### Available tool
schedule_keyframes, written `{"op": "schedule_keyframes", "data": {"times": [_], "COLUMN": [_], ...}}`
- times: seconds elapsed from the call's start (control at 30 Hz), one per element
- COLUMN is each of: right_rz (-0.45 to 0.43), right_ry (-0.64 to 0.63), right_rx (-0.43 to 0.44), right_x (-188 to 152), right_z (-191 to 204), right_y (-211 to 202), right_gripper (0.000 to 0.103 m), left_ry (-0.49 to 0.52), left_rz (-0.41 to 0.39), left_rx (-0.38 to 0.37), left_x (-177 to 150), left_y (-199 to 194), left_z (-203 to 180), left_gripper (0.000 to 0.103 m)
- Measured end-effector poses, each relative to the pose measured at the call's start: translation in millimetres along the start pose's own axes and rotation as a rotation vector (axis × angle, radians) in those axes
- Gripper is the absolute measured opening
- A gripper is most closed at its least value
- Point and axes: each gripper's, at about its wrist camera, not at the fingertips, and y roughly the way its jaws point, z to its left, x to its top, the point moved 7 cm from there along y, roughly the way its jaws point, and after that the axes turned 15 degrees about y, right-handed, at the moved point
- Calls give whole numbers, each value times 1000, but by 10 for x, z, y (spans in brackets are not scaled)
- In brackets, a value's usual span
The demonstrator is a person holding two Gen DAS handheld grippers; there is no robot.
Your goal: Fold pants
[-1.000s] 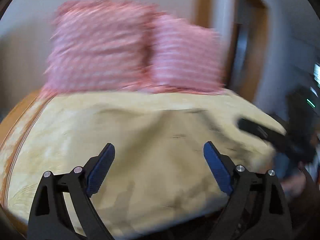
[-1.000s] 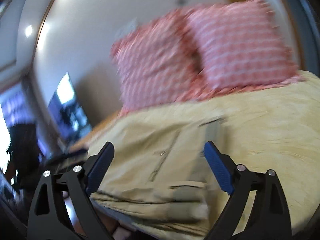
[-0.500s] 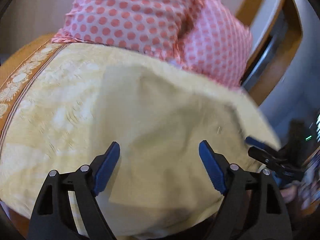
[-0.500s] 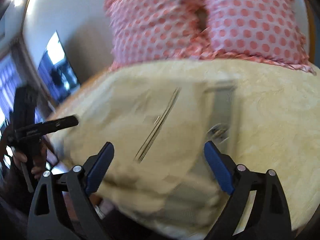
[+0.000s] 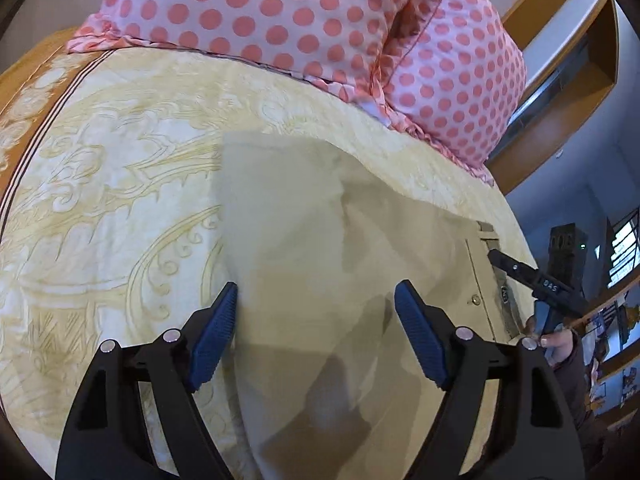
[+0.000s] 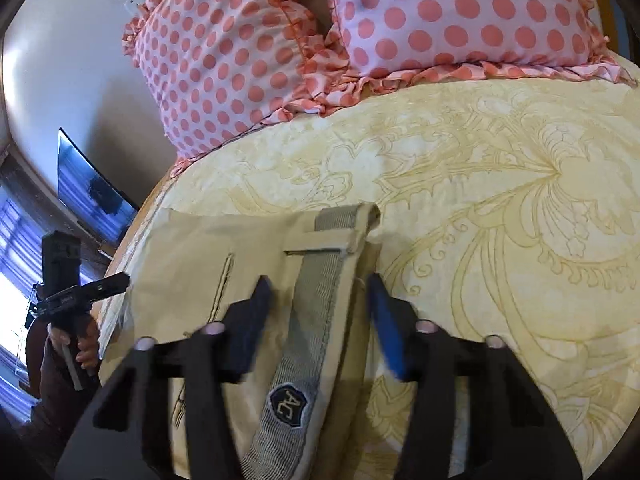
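Beige pants [image 5: 320, 240] lie spread on a yellow patterned bedspread [image 5: 120, 184]. My left gripper [image 5: 316, 300] is open and hovers just over the leg end of the pants. In the right wrist view the waist end of the pants [image 6: 248, 248] shows, with a grey waistband strip [image 6: 312, 312] and a dark badge. My right gripper [image 6: 320, 292] is blurred, its jaws apart on either side of the waistband strip, holding nothing. The right gripper also shows at the far right of the left wrist view [image 5: 532, 280].
Two pink polka-dot pillows [image 5: 280, 20] lean at the head of the bed, also in the right wrist view [image 6: 460, 12]. A wooden door frame [image 5: 560, 80] stands right of the bed. A wall TV [image 6: 92, 188] and a bright window sit at left.
Both grippers have dropped closer to the pants. The right gripper's jaws have narrowed around the waistband strip. The left gripper has settled over the leg end.
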Motion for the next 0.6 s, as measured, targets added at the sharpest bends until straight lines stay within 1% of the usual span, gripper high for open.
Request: {"op": "schedule_keyframes", "data": {"times": [0.1,0.13,0.2,0.27,0.33,0.4,0.43,0.47,0.5,0.53,0.57,0.6], "right_rz": [5,11,12,22,40,48,49,51,62,66,68,66], "right_ry": [-6,8,44,35,28,48,63,77,83,86,88,90], "right_rx": [9,10,41,51,74,93,103,110,120,137,148,161], "right_x": [-1,27,66,77,55,53,63,76,72,66,63,68], "right_z": [-30,-47,-69,-49,-26,-52,-62,-77,-81,-72,-62,-53], "right_y": [-7,23,47,68,70,76,75,82,97,99,93,77], "right_gripper": [46,46,46,46,44,43,37,30,23,19,18,18], "left_ry": [-2,-3,-15,-33,-48,-49,-47,-55,-64,-81,-95,-107], "left_rz": [4,8,12,10,9,6,5,-1,-9,-15,-18,-18], "left_rx": [-41,-48,-62,-57,-55,-60,-62,-81,-95,-105,-105,-111], "left_x": [15,22,37,80,109,131,144,160,165,165,153,134], "left_y": [8,16,25,45,62,86,101,119,123,130,125,118], "left_z": [10,23,60,116,139,130,122,114,112,123,158,193], "left_gripper": [80,80,80,80,80,80,80,80,70,62,39,29]}}
